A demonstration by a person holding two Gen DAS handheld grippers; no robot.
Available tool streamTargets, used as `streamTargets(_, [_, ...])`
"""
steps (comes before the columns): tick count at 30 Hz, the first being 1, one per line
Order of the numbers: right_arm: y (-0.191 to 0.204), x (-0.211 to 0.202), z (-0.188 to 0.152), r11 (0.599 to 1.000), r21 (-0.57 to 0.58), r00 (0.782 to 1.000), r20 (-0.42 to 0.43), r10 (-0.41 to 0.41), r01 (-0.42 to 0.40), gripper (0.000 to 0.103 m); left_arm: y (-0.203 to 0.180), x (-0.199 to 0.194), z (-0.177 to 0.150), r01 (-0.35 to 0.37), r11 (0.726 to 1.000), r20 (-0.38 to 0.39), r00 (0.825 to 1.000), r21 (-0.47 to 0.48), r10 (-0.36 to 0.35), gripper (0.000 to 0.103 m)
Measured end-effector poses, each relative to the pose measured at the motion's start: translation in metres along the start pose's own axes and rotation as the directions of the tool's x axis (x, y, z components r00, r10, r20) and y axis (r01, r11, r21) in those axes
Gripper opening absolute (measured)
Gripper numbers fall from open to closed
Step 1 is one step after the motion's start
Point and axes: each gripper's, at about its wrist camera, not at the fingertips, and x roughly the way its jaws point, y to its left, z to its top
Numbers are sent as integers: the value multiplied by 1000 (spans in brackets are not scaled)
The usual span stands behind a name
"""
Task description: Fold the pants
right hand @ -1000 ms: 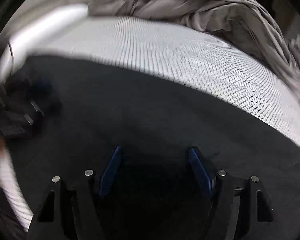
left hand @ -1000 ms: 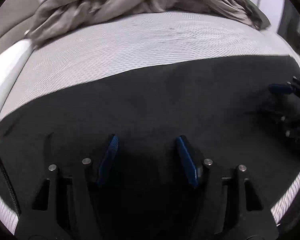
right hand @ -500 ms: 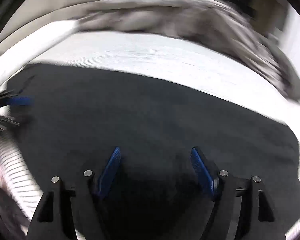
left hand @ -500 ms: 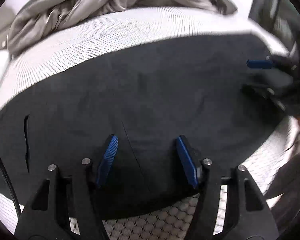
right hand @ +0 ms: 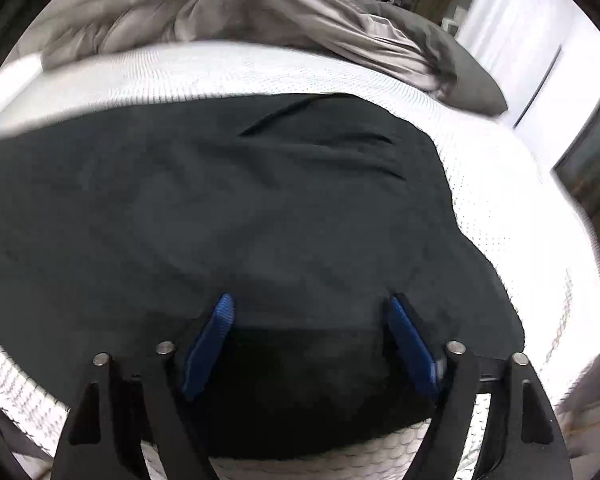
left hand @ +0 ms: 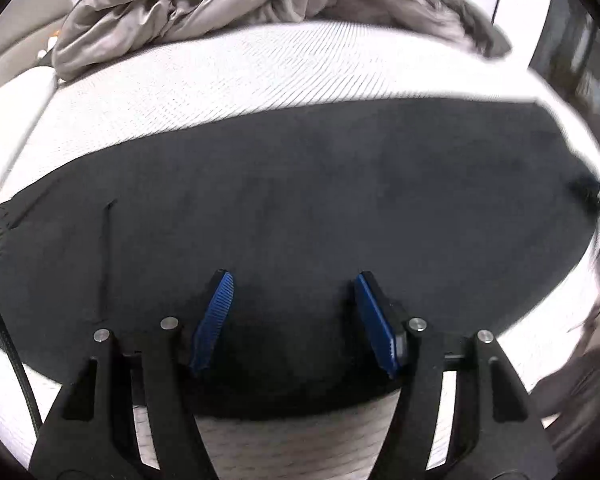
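Black pants [left hand: 300,208] lie flat across a white textured mattress [left hand: 220,80], stretching from left to right in the left wrist view. My left gripper [left hand: 292,280] hovers over their near edge, open, with nothing between the blue pads. In the right wrist view the same pants [right hand: 240,208] end at the right with a few creases. My right gripper [right hand: 310,302] stands open above that end near the front edge, jaws empty. A sliver of the right gripper [left hand: 592,194] shows at the far right edge of the left wrist view.
A rumpled grey duvet [left hand: 260,0] is heaped at the back of the mattress [right hand: 500,184]; the same duvet [right hand: 300,24] fills the top of the right wrist view. The bed's right edge drops off toward dark furniture [right hand: 592,168]. A black cable [left hand: 16,368] runs down the left.
My right gripper has swept to the right along the pants to their far end and rolled. My left gripper drew back a little toward the near edge, so bare mattress shows below the pants.
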Motion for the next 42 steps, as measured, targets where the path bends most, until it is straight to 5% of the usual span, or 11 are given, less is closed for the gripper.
streamTargets(7, [53, -15, 24, 994, -34, 990, 87, 108, -106, 75, -127, 36, 44, 139, 983, 55, 988, 116, -147, 67])
streamTargets(11, [122, 4, 36, 959, -248, 988, 39, 148, -134, 75, -179, 74, 42, 92, 961, -44, 996, 260, -83, 68])
streamTargets(14, [99, 11, 39, 964, -233, 990, 31, 137, -126, 75, -170, 82, 42, 94, 967, -55, 995, 239, -83, 83])
streamTargets(19, [-14, 31, 28, 974, -16, 974, 27, -225, 226, 83, -131, 80, 41, 107, 979, -67, 993, 172, -96, 84])
streamTargets(21, [-53, 29, 19, 984, 138, 993, 19, -113, 110, 83, -129, 74, 41, 95, 984, -64, 994, 153, -86, 84])
streamTargets(24, [-57, 19, 22, 982, 151, 991, 47, -125, 117, 79, -127, 61, 44, 103, 990, -30, 994, 99, -101, 84])
streamTargets(26, [-31, 1, 28, 988, 106, 989, 87, -119, 109, 79, -143, 51, 46, 180, 978, 3, 984, 102, -181, 84])
streamTargets(29, [31, -11, 37, 996, -9, 986, 142, 84, -84, 79, -177, 51, 38, 272, 944, -37, 962, 188, -270, 84])
streamTargets(32, [101, -3, 41, 948, -237, 968, 81, 238, -214, 80, -195, 66, 23, 255, 919, -112, 966, 299, -232, 84])
streamTargets(36, [102, 11, 24, 925, -339, 981, 27, 194, -174, 80, -170, 61, 11, 227, 901, -109, 973, 368, -201, 87])
streamTargets(42, [-51, 29, 21, 978, 95, 982, 4, -186, 185, 82, -107, 54, 22, 158, 963, -79, 986, 218, -144, 92])
